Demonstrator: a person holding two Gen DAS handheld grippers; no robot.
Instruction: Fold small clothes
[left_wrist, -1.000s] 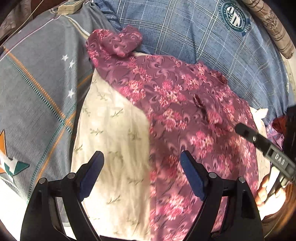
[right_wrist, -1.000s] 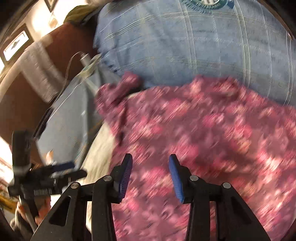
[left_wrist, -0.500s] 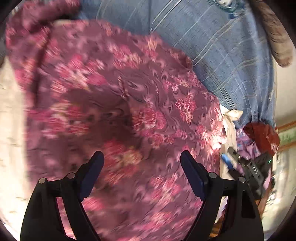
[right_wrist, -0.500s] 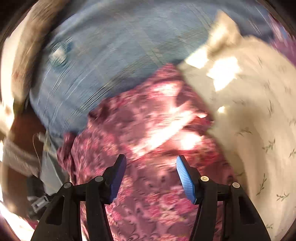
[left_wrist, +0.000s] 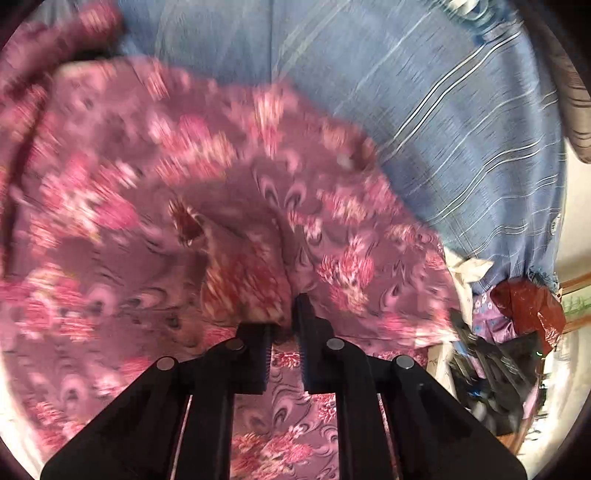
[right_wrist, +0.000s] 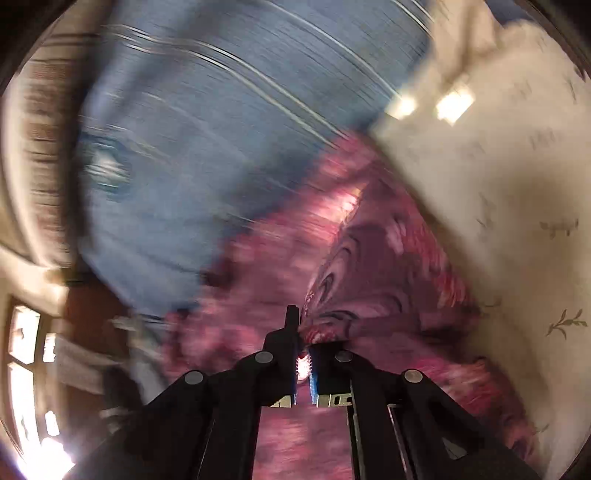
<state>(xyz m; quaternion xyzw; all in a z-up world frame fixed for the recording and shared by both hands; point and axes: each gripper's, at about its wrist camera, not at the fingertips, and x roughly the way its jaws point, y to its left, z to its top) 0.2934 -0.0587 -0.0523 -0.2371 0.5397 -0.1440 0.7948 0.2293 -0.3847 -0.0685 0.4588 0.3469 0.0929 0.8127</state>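
Both the left hand-held gripper (left_wrist: 282, 325) and right hand-held gripper (right_wrist: 303, 332) are clamping the purple floral cotton garment (left_wrist: 147, 229); fold beginning, next requiring matched edges.

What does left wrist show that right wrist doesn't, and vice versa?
Left wrist only: the left gripper shut on a fold of the floral garment, and a dark red item at right. Right wrist only: the right gripper shut on a garment edge, the cream leaf-print cloth, and a window. Both: the purple-pink garment and the blue striped sheet, heavily motion-blurred.
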